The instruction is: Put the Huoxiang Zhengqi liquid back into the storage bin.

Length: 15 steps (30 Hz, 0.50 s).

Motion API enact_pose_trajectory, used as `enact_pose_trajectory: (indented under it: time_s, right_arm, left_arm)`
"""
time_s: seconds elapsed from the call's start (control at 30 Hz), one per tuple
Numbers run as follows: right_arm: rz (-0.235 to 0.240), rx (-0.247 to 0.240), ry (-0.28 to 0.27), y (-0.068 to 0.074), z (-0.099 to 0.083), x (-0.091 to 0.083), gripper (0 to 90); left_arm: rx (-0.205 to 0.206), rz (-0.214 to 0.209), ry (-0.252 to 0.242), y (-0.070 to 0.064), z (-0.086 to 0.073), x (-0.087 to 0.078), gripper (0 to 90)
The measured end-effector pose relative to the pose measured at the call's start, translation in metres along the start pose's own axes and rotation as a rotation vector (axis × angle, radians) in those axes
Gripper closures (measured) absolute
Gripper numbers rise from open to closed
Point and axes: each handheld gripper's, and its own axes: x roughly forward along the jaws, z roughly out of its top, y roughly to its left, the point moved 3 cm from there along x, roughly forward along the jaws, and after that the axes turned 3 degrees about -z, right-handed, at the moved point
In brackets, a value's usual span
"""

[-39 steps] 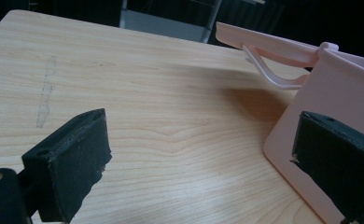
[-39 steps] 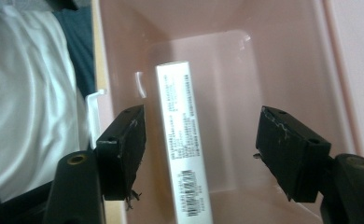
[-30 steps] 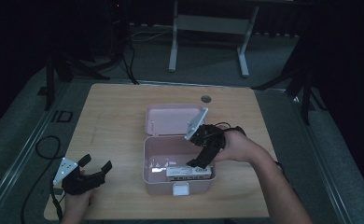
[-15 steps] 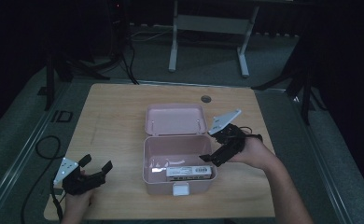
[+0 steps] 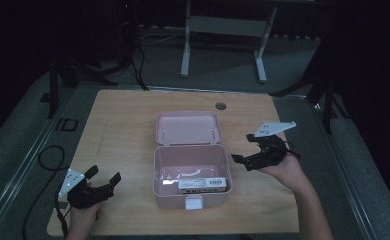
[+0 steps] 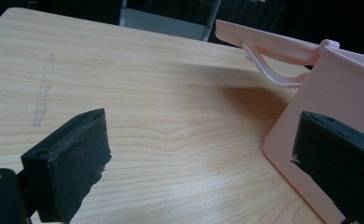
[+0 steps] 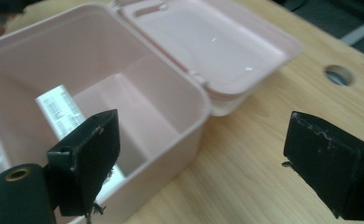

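A pink plastic box (image 5: pixel 160 172) stands open in the middle of the wooden table (image 5: pixel 123 125), its lid (image 5: pixel 188 128) laid back flat behind it. A white labelled packet (image 5: pixel 203 183) lies inside along the front wall; the right gripper view shows the packet (image 7: pixel 61 109) on the box (image 7: pixel 161 84) floor. My right gripper (image 5: pixel 244 149) hovers open just right of the box, with nothing between its jaws. My left gripper (image 5: pixel 103 179) rests open near the table's front left corner, jaws aimed toward the box (image 6: pixel 329 98).
A round cable hole (image 5: pixel 221 106) sits in the table behind the lid. A black cable (image 5: pixel 43 165) loops off the left edge. A white desk frame (image 5: pixel 223 25) stands on the floor beyond the table. Bare wood lies left of the box.
My right gripper has pulled back out of the box and moved right, away from it, still open. The packet stays inside. My left gripper has not moved.
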Motion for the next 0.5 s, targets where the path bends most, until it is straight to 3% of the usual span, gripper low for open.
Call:
enact_pose_trajectory:
  time_s: [0.07,0.2,0.3,0.5]
  right_arm:
    - [-0.03,0.065,-0.034,-0.009,-0.012,-0.005,10.7]
    - [-0.055,0.089,-0.044,-0.013,-0.02,-0.005,10.6]
    - [-0.09,0.139,-0.07,-0.017,-0.029,-0.007,10.6]
    - [-0.115,0.196,-0.104,-0.023,-0.046,-0.008,10.6]
  left_arm:
    - [-0.002,-0.001,0.001,0.0,0.0,0.0,4.1]
    - [-0.001,-0.002,0.001,0.0,0.0,0.0,4.1]
    - [0.0,-0.002,0.0,0.0,0.0,0.0,4.1]
    - [-0.001,-0.003,-0.002,0.0,0.0,0.0,4.0]
